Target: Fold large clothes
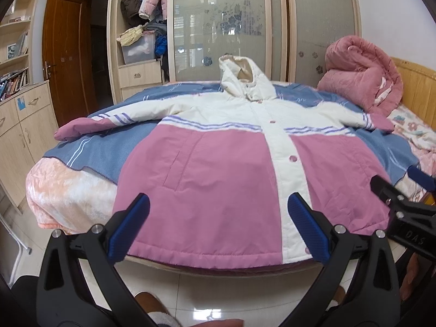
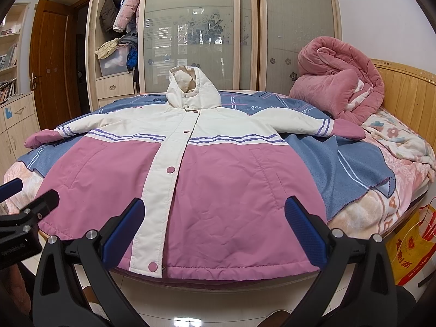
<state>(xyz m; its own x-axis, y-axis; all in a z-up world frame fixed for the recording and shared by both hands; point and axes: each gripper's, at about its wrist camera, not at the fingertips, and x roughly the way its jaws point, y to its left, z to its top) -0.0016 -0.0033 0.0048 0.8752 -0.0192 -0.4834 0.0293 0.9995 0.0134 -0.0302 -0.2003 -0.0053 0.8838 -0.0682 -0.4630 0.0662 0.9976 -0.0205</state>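
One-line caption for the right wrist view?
Open right gripper poised at hem of pink-and-cream hooded padded jacket spread flat on bed.

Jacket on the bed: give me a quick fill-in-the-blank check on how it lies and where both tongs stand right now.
1. The jacket lies spread flat with its front facing ____.
2. Its hood points ____ from the tongs.
3. Both the left tongs and the right tongs are ____ and hold nothing.
4. The rolled quilt near the headboard is coloured ____.

Missing words: up; away; open; pink
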